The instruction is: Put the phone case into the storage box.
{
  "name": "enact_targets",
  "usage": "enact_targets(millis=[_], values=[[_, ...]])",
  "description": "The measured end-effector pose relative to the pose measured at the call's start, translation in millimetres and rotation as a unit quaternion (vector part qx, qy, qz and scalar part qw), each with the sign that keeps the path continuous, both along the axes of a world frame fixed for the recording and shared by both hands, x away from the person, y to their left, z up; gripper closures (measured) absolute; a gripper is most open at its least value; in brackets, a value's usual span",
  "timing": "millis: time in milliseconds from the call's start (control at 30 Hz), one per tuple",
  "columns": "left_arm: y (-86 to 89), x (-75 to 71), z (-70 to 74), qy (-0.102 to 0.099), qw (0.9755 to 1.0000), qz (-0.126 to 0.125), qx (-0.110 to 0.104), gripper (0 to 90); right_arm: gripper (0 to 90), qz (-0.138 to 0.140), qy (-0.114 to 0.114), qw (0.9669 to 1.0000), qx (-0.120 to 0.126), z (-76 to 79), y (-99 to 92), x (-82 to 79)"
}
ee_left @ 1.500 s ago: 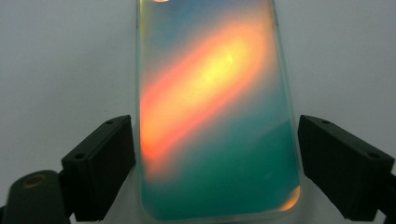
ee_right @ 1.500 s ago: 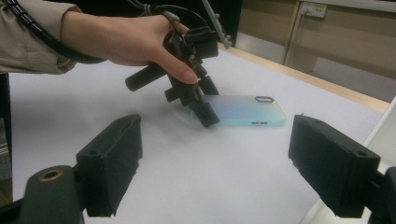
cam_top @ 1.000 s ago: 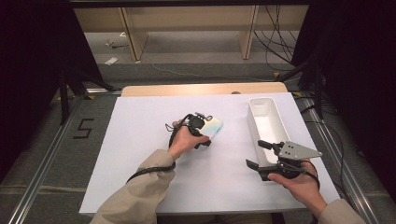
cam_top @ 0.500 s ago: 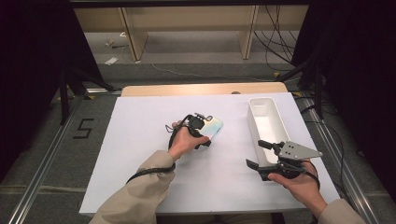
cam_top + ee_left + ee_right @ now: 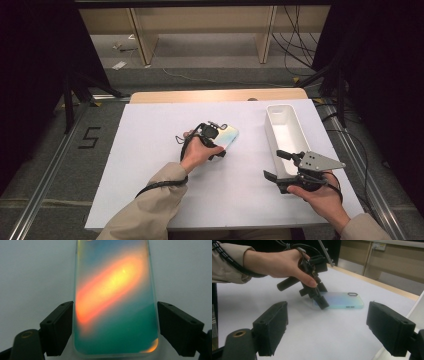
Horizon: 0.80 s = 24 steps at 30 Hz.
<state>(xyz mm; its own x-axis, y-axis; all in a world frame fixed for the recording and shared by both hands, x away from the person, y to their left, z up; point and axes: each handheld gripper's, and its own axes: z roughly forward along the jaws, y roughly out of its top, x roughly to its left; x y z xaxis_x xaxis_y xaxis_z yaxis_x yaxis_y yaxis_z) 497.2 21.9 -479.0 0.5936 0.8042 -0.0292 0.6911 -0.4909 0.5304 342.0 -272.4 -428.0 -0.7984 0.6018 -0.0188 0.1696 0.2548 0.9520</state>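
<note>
- The white table sheet (image 5: 150,165) covers the middle of the high view, with a wooden table edge (image 5: 215,95) showing along its top.
- The person's left forearm, in a beige sleeve (image 5: 150,205), rises from the bottom centre toward mid-frame; the left hand (image 5: 196,154) wraps the handle with the wrist bent down.
- The right hand (image 5: 320,200) sits at lower right, palm up under its tool, forearm entering from the bottom right corner.
- A white oblong tray (image 5: 286,137) lies right of centre, long side running up the frame.
- The right gripper (image 5: 279,165) hovers just beside the tray's near end, jaws spread with nothing between them.
- The left gripper (image 5: 220,145) tilts down at centre frame; its jaws straddle the phone case, the left pad touching one long edge, the right pad just clear.
- The iridescent phone case (image 5: 115,297) lies flat on the sheet, centre frame, left of the tray.
</note>
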Motion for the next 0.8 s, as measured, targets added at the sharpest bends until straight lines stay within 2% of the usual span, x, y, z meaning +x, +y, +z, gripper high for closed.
enact_targets(millis=[300, 433, 800], values=[[1.8, -1.0, -0.2, -0.009, 0.9998, 0.007, -0.015, 17.1, 18.4, -0.002, 0.000, 1.0000, 0.000, 0.2, -0.2, -0.1], [3.0, -2.5, 3.6, -0.012, 0.9997, 0.004, -0.020, 17.1, 18.4, -0.003, 0.000, 1.0000, 0.001, 0.3, -0.2, -0.2], [8.7, -10.5, 15.7, -0.037, 0.9983, 0.003, -0.045, 17.1, 17.9, -0.007, -0.002, 1.0000, 0.002, 0.7, -0.2, -0.2]])
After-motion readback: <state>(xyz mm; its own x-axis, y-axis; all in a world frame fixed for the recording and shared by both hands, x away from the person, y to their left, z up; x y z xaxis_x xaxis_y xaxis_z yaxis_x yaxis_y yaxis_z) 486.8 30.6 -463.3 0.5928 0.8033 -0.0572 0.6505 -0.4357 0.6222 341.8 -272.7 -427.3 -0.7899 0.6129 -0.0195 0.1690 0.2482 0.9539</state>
